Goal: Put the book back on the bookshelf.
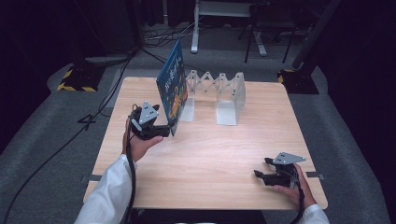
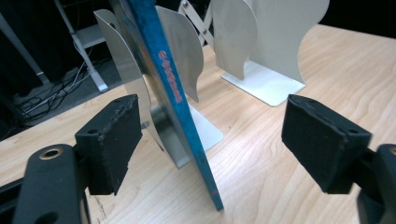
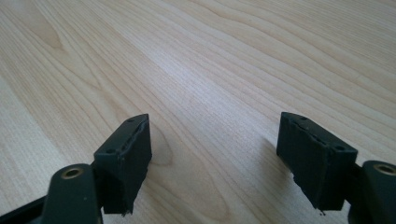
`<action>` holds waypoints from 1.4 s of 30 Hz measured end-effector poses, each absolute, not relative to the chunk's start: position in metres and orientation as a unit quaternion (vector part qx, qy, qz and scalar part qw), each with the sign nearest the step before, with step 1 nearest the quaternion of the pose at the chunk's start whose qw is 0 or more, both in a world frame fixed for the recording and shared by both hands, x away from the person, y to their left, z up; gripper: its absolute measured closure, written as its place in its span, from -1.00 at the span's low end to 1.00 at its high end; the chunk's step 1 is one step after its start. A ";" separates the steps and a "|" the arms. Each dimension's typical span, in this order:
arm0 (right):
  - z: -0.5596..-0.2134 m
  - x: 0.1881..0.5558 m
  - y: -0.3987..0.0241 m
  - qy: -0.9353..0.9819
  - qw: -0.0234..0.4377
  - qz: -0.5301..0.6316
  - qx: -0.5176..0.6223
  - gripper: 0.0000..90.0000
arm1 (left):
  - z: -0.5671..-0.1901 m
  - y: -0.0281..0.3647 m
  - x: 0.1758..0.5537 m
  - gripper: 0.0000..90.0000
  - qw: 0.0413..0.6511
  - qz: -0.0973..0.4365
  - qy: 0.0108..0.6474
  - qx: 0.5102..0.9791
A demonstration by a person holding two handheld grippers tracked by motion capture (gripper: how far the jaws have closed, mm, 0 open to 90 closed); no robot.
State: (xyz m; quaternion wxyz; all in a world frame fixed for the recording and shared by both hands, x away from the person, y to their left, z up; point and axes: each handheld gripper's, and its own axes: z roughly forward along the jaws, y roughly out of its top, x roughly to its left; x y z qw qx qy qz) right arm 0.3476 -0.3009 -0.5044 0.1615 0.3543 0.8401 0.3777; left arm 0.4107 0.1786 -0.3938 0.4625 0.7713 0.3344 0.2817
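Left gripper view: left gripper [image 2: 212,140] is standing released around the leaning blue book [image 2: 175,88]; back away straight, brushing neither cover nor metal bookend [image 2: 184,51].

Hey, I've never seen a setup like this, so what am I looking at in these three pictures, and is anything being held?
A person sits at a wooden table with a hand-held two-jaw tool in each hand. One picture is taken from above the table. The other two come from small cameras riding on each tool, looking out between its black jaws.

On the table stands a white metal book rack with several upright dividers. A blue book stands tilted against its left end.

The left gripper has its jaws wide apart on either side of the book's spine, not touching it, so the book is not gripped. The right gripper rests near the table's right front corner, jaws open above bare wood, holding nothing.
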 end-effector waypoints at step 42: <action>-0.504 0.345 -0.302 0.838 0.165 0.376 0.359 -0.40 | -0.471 0.210 0.350 -0.60 0.308 0.244 0.268 0.879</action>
